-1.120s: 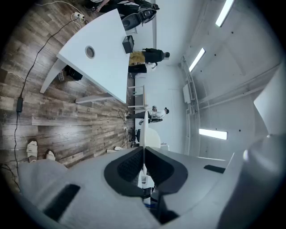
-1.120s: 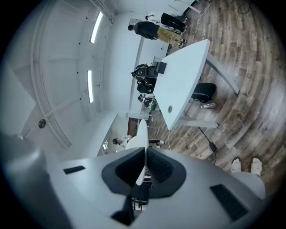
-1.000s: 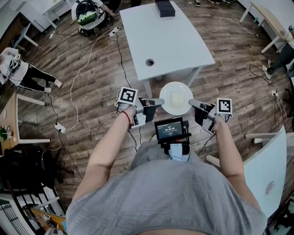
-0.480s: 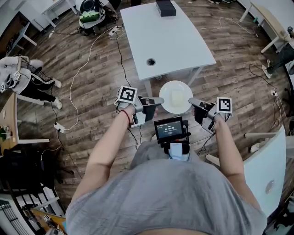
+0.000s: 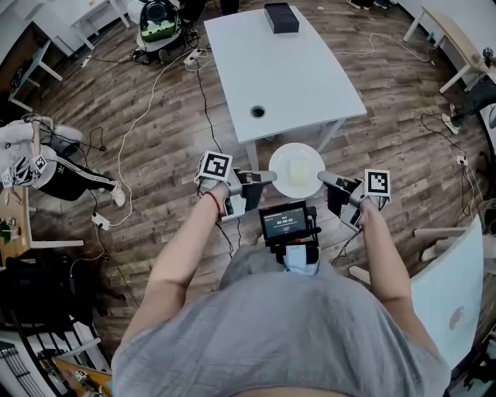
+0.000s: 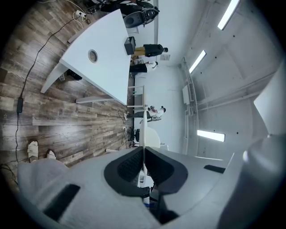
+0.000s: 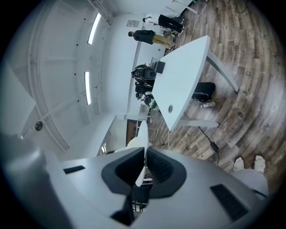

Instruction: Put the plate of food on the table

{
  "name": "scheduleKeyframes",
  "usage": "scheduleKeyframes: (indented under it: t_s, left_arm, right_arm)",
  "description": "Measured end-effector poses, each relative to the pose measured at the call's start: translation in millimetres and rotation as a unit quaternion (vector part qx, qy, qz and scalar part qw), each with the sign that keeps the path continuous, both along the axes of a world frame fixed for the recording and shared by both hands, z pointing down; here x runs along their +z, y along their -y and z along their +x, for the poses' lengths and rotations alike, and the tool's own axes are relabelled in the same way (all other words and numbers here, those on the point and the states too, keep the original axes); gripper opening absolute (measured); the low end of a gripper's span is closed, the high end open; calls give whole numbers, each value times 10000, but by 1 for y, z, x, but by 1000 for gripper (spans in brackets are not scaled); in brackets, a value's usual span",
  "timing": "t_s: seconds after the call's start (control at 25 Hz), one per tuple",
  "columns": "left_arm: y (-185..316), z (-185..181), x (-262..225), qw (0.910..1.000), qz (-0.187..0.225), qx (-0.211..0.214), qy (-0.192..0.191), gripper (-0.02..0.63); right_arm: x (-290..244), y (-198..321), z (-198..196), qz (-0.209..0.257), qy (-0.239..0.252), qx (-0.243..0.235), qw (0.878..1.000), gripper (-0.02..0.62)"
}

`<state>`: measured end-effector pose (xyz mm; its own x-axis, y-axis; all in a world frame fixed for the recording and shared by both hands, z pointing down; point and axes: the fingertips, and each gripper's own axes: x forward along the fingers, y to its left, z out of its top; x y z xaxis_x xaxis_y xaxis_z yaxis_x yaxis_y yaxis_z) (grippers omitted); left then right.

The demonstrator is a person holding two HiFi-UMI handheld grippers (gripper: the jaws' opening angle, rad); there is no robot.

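A round white plate (image 5: 297, 170) with a pale square piece of food (image 5: 298, 167) on it hangs in the air just short of the white table (image 5: 287, 66). My left gripper (image 5: 269, 177) is shut on the plate's left rim and my right gripper (image 5: 323, 178) is shut on its right rim. In the left gripper view the plate (image 6: 144, 147) shows edge-on as a thin white line between the closed pads. The right gripper view shows the plate (image 7: 143, 145) edge-on too, with the table (image 7: 185, 91) beyond it.
A black box (image 5: 280, 17) lies at the table's far end and a round cable hole (image 5: 257, 112) sits near its front edge. Cables (image 5: 147, 101) run over the wooden floor at left. A person (image 5: 46, 167) is at the far left, another white table (image 5: 457, 39) at the upper right.
The plate and both grippers have crept a little toward the table's near edge. The person at the far left has moved lower in the view.
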<state>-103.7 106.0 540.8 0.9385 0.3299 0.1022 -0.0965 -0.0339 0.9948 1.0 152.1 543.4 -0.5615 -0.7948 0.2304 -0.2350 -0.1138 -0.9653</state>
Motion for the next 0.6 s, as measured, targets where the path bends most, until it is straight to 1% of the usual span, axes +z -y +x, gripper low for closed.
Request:
scheduleKeyframes:
  t_s: [0.16,0.44,0.6]
  left_arm:
    - [12,-5,5,10000,-47,54,40,28]
    - [33,3,12,9998,-110,155,62,28]
    - [49,15,12,9998,-136,159,-3,28]
  right_arm:
    - [3,11,-5,-2,6,46,10000,40]
    - [13,31,3,-81,-27,201,9998,40]
    - [15,48,17,-64,-218,210,9995,40]
